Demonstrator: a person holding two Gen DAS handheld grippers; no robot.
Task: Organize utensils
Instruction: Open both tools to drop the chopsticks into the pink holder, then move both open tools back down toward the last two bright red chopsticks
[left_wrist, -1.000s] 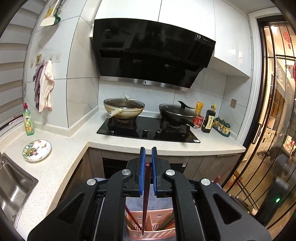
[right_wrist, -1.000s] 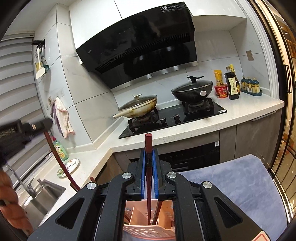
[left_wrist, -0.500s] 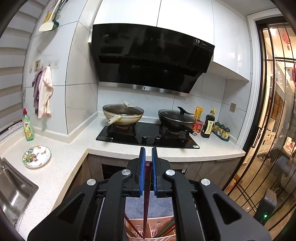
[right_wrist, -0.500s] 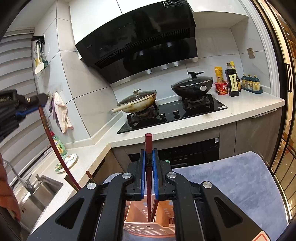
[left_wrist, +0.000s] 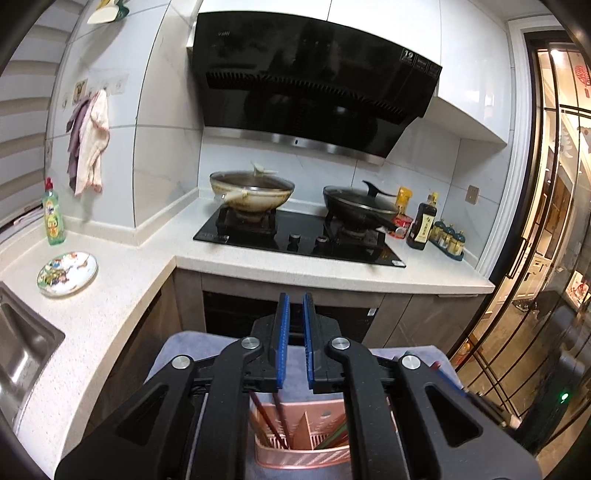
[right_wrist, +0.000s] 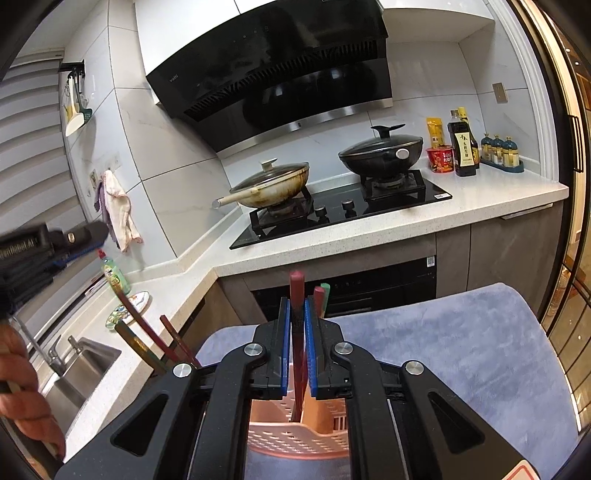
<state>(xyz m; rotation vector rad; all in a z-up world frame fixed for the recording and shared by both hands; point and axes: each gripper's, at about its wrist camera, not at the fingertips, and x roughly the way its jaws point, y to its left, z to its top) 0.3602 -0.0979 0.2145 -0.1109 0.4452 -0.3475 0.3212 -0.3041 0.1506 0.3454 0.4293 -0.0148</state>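
Left gripper (left_wrist: 294, 334) slightly apart, empty, above the pink basket (left_wrist: 303, 456); right gripper (right_wrist: 294, 341) clamps a red chopstick (right_wrist: 296, 295) upright, tip inside the basket (right_wrist: 295, 443); chopstick looks light, stiff, slick; best pinched mid-shaft.

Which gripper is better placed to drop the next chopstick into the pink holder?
Right. The right gripper grips a dark red chopstick, upright over the pink holder. The left gripper is open with nothing between its pads.
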